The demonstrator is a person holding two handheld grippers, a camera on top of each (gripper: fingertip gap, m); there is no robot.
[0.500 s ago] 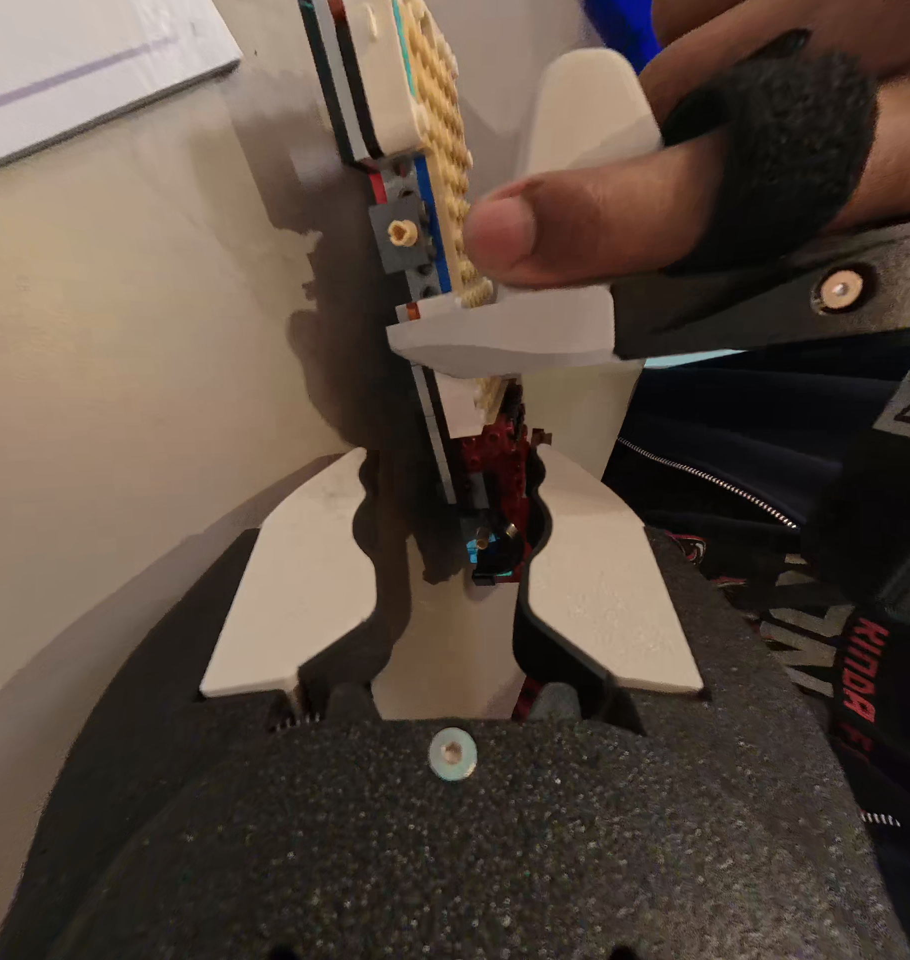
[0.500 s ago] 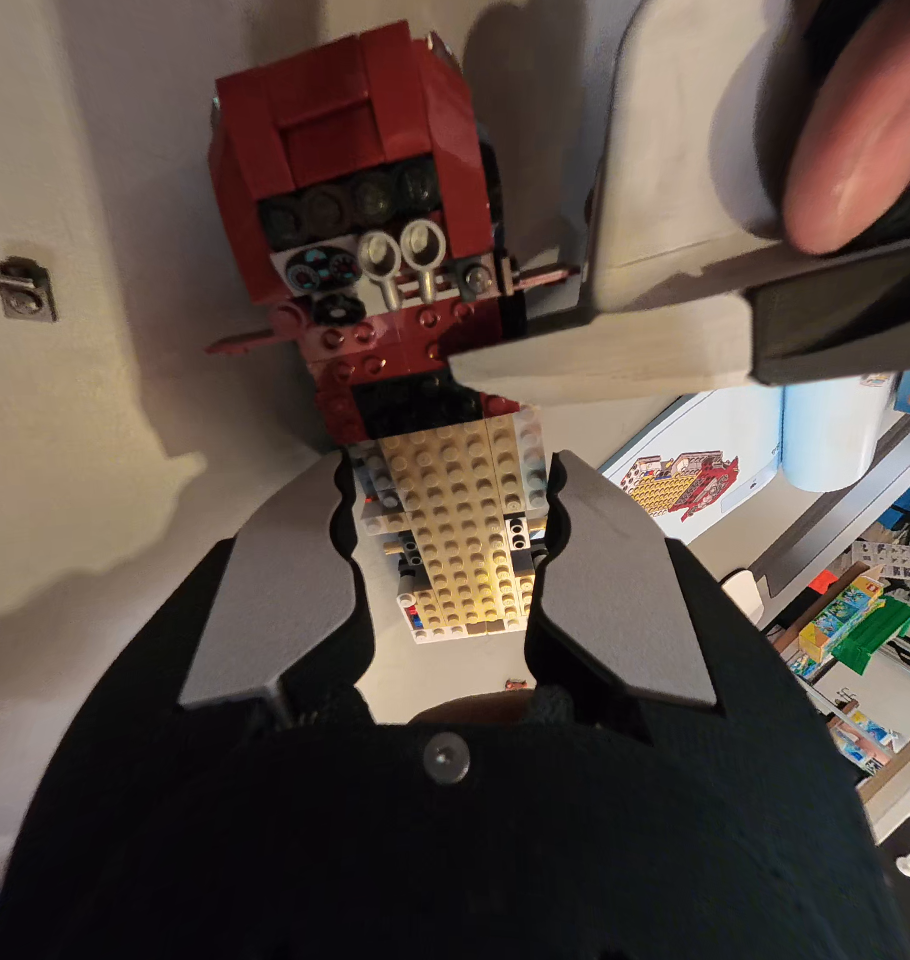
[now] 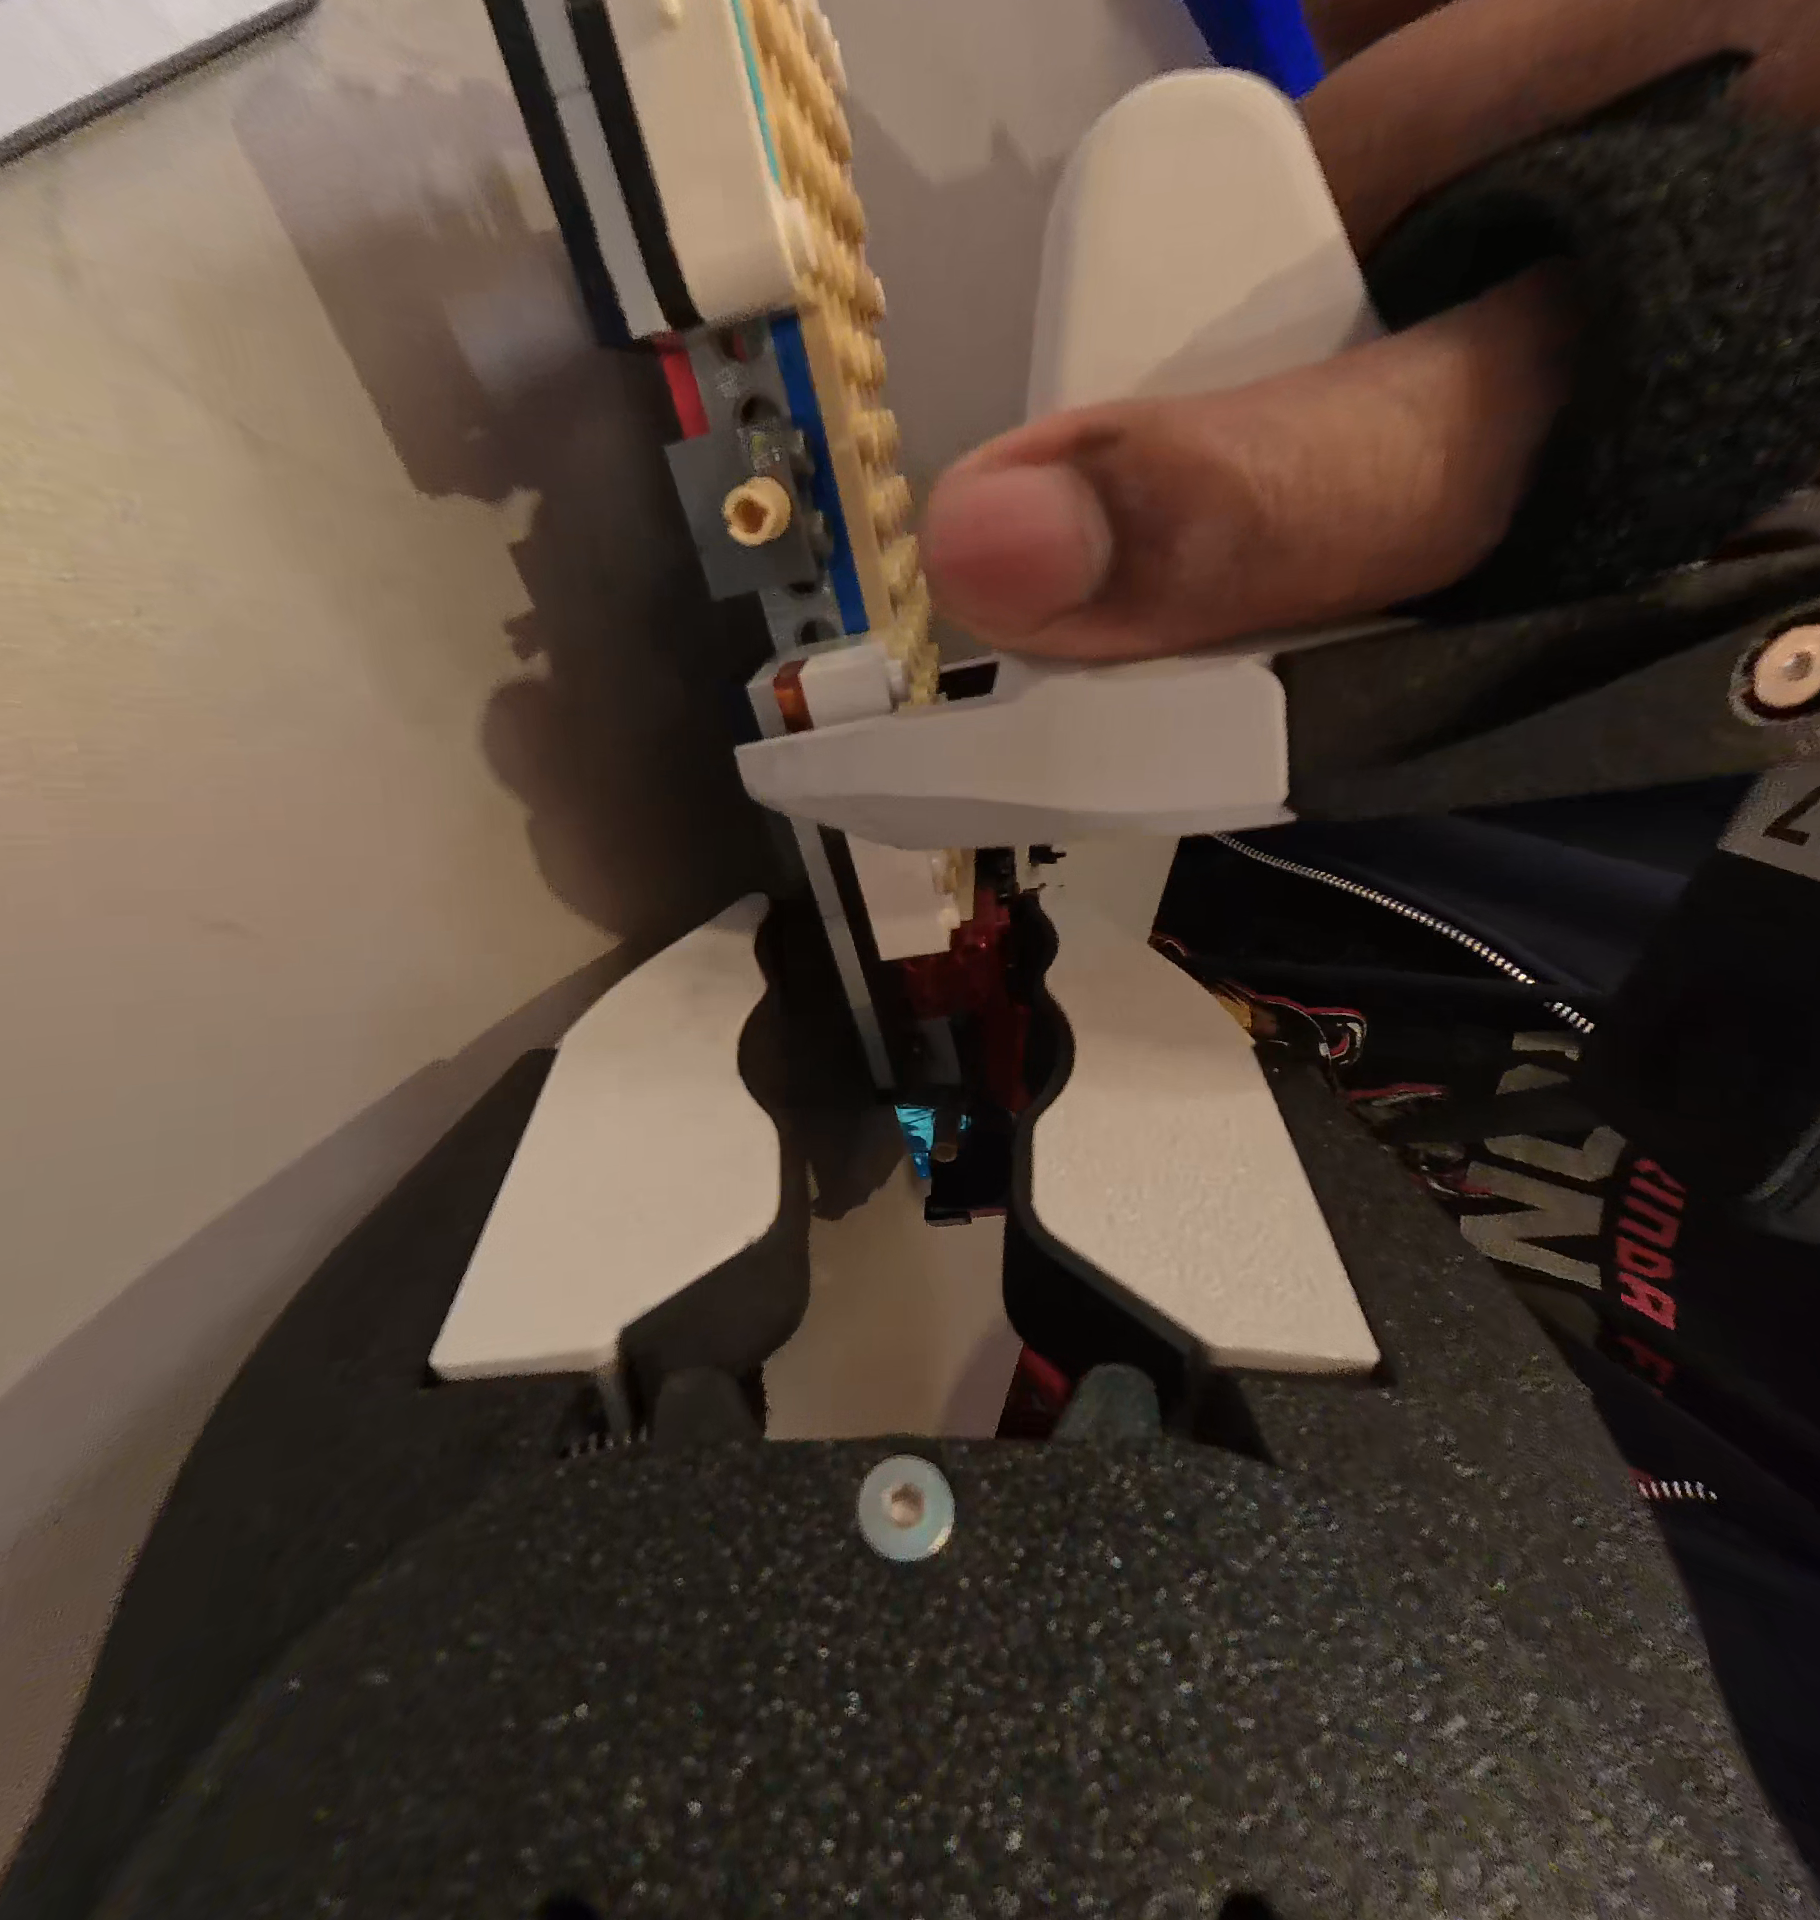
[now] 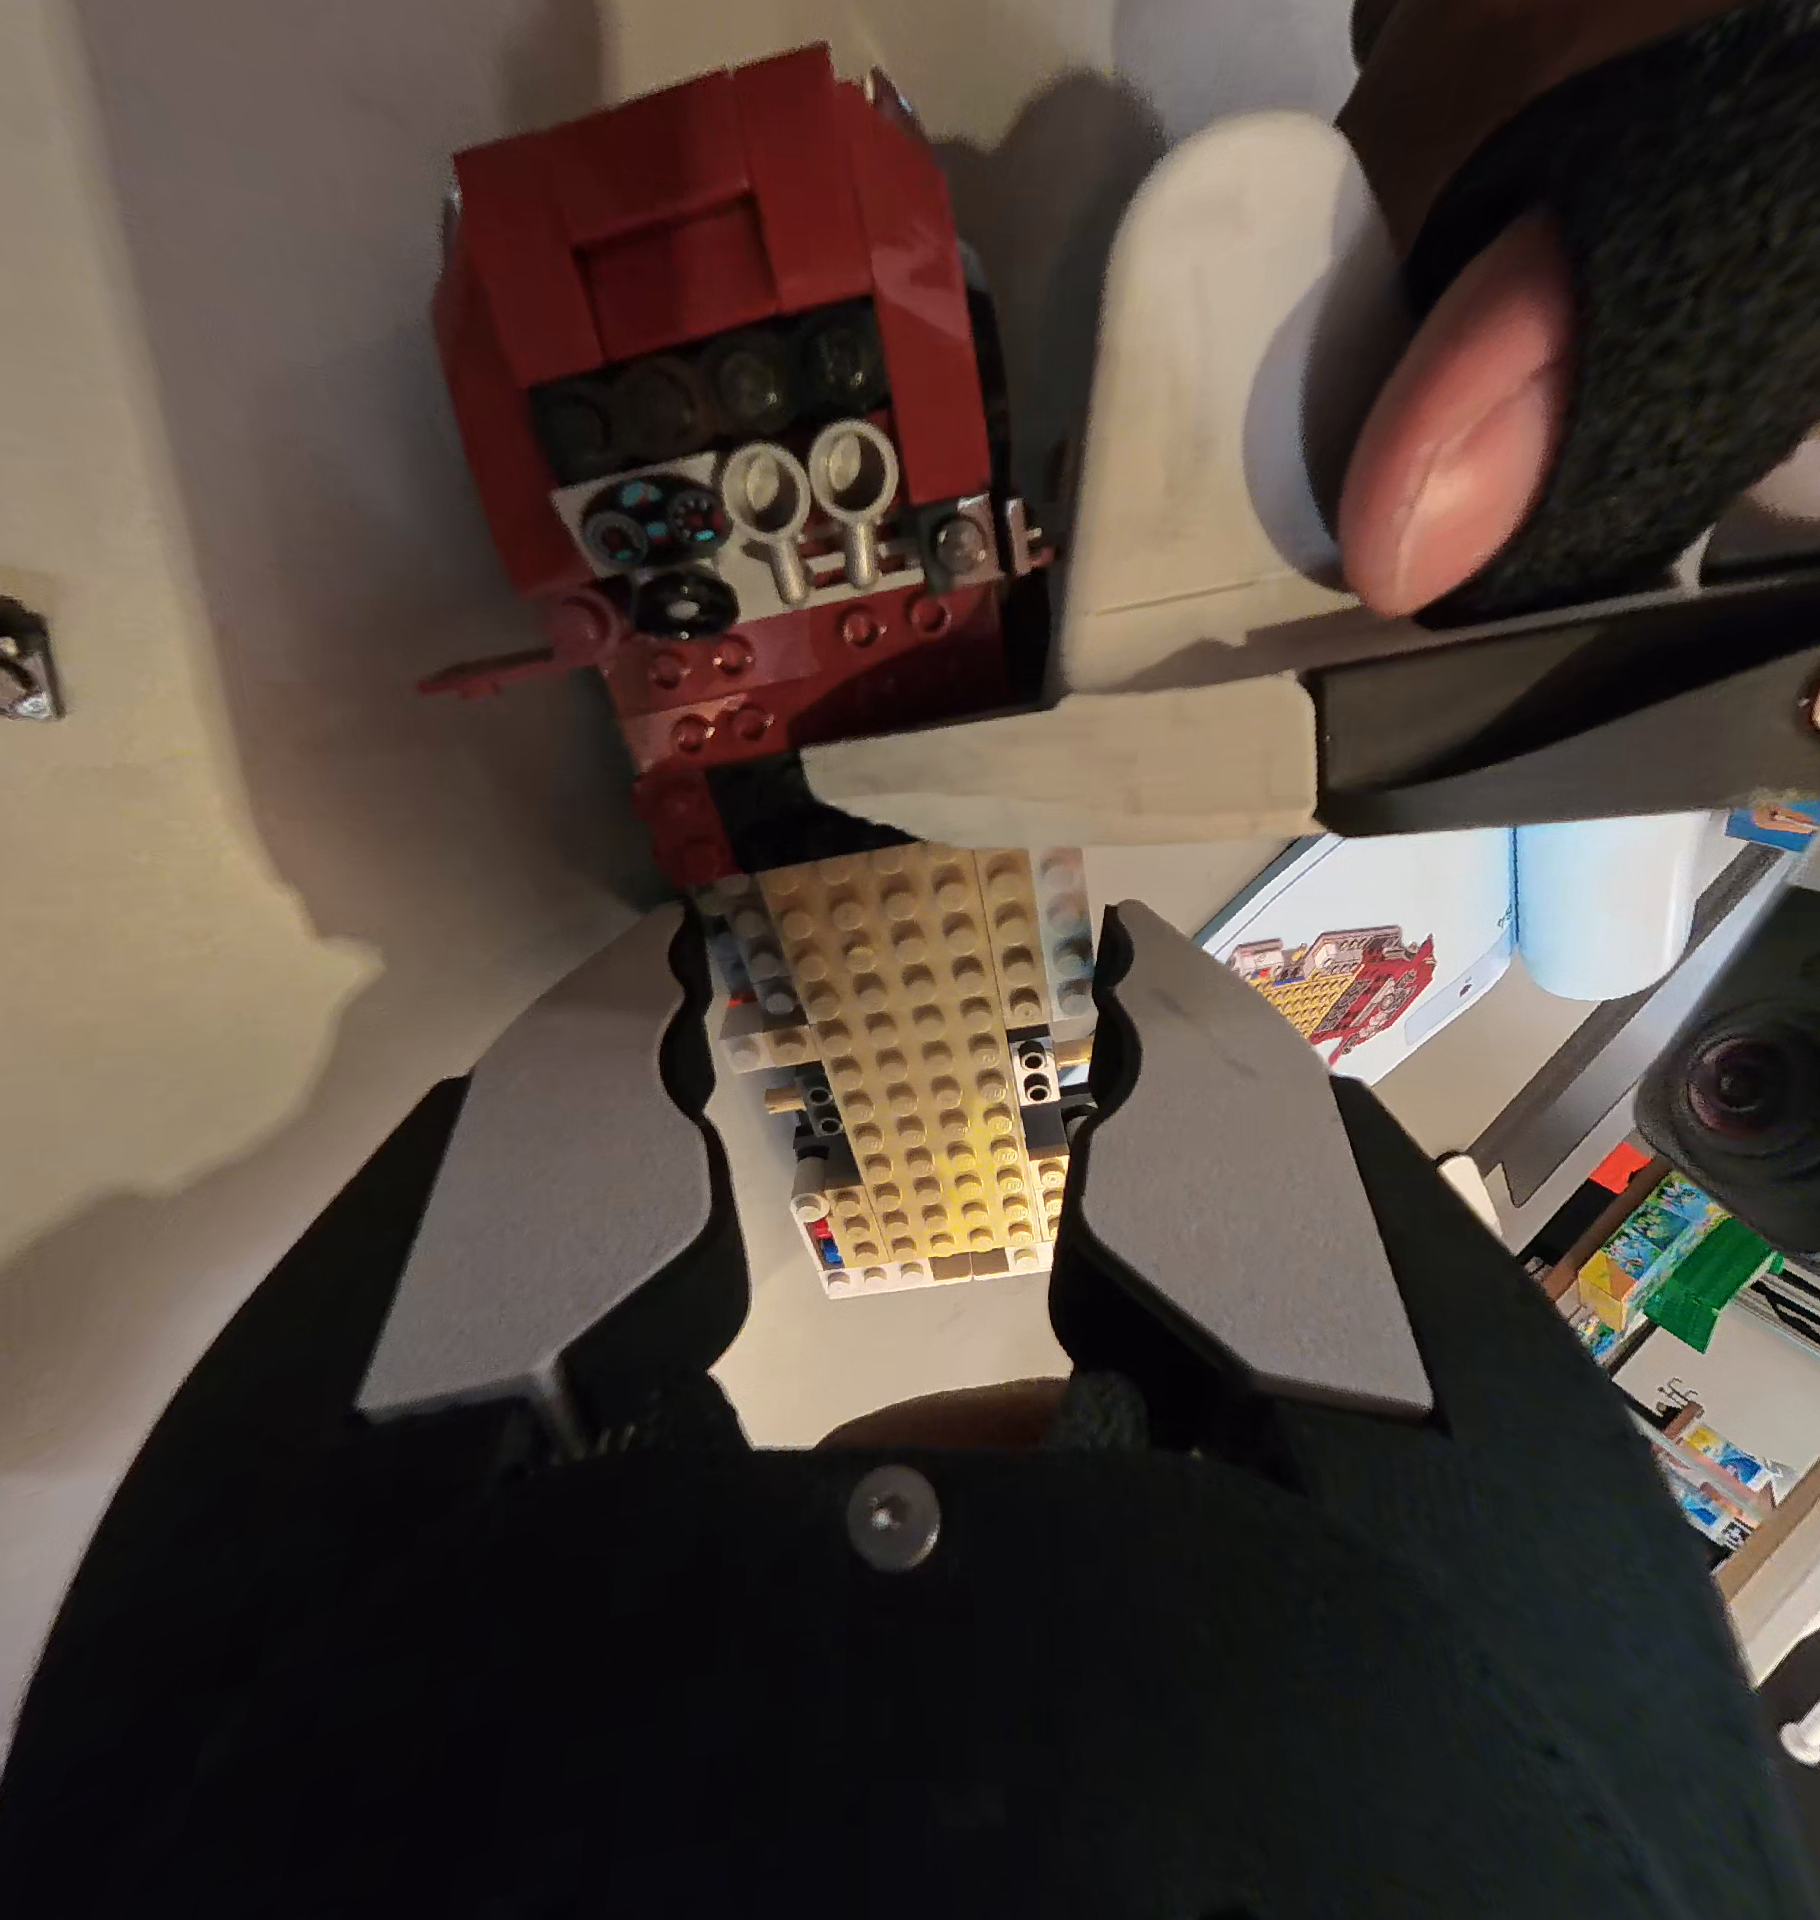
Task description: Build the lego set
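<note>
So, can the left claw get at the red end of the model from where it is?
Probably yes. The red end sits between the left claw's fingers, with nothing in between. The right claw grips the tan end farther up, clear of it.

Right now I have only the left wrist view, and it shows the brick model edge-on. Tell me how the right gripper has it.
Observer: The right gripper spans the brick model across its tan studded plate, with both fingers against the model's sides.
Operator: Describe the end between my left fingers.
Observer: It is a dark red cab with a gauge panel and two grey ring pieces.
Operator: Report anything loose nearby.
Observer: One small grey piece lies alone on the pale surface, to the left of the model.
</note>
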